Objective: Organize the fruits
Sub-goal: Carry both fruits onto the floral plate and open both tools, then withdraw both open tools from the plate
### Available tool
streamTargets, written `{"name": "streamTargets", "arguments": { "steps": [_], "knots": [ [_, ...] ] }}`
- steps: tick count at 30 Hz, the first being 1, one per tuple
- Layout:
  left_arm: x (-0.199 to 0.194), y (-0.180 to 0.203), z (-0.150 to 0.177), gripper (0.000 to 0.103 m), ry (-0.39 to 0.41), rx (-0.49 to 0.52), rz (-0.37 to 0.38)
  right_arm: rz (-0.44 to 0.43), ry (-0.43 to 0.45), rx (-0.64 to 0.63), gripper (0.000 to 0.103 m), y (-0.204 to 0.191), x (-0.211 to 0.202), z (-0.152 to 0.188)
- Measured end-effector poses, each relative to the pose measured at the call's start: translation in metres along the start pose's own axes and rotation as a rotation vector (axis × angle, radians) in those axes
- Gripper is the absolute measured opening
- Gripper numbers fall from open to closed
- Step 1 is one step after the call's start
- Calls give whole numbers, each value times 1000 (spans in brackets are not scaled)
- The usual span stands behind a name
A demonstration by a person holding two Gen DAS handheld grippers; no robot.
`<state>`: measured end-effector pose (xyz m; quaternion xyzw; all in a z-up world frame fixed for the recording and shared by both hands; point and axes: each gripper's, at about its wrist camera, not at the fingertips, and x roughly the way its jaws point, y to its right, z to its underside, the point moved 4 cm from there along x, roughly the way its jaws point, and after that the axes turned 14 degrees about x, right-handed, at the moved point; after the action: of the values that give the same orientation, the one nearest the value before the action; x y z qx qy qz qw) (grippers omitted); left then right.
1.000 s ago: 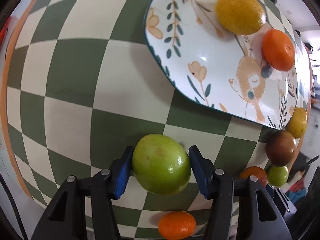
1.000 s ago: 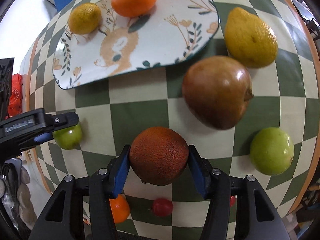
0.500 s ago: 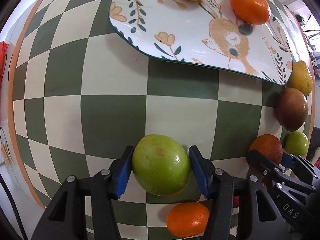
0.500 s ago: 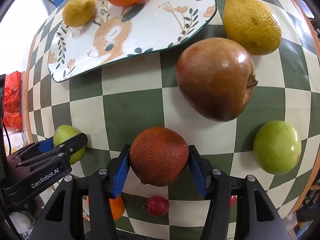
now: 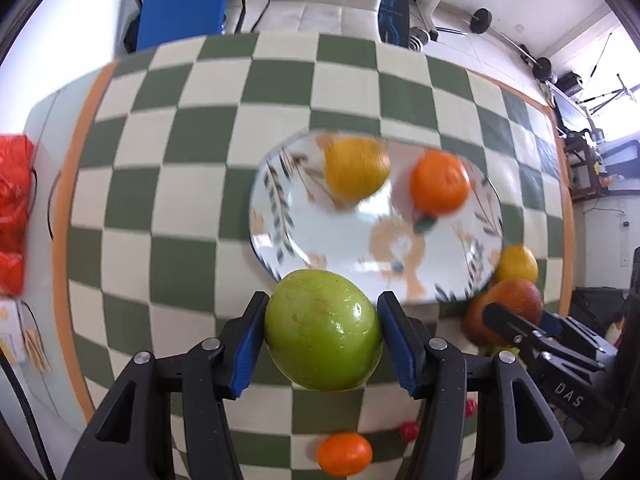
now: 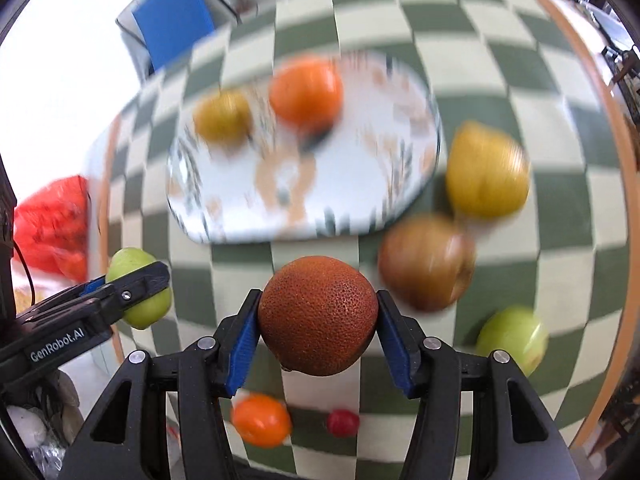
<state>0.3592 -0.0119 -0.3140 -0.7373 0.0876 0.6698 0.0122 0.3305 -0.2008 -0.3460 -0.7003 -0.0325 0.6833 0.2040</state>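
Orange and lemon on plate

The left gripper has a black plastic frame with two angled arms and triangular openings. Its jaws carry blue ribbed pads, and round silver screws sit at the joints. The right gripper has the same build. From the side, white letters show on the black bodies: "GenRobot.AI" on the left one, "DAS" on the right one.
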Motion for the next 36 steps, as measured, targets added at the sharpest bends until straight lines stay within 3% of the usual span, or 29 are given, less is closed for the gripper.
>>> {"name": "streamTargets", "arguments": {
  "steps": [7,10,17,24,26,28,32,36],
  "knots": [
    [43,-30,-39,53,-99,17,-57,96,5,-18,58,-7,21,-74],
    [55,-40,-48,53,-143,-3,-36,141,-10,-43,58,-9,36,-91],
    [75,-41,-55,54,-184,15,-37,197,-63,-72,58,-8,66,-104],
    [78,-36,-59,55,-195,21,-55,197,-76,-67,62,-7,74,-107],
    [78,-33,-61,61,-194,33,-74,182,-84,-58,75,-5,74,-107],
    [74,-32,-62,64,-182,35,-83,181,-76,-54,81,-6,73,-106],
    [62,-31,-59,88,-149,18,-87,182,-63,-36,91,-1,64,-103],
    [44,-25,-53,89,-101,22,-123,201,-35,-27,95,3,50,-96]
  ]
}}
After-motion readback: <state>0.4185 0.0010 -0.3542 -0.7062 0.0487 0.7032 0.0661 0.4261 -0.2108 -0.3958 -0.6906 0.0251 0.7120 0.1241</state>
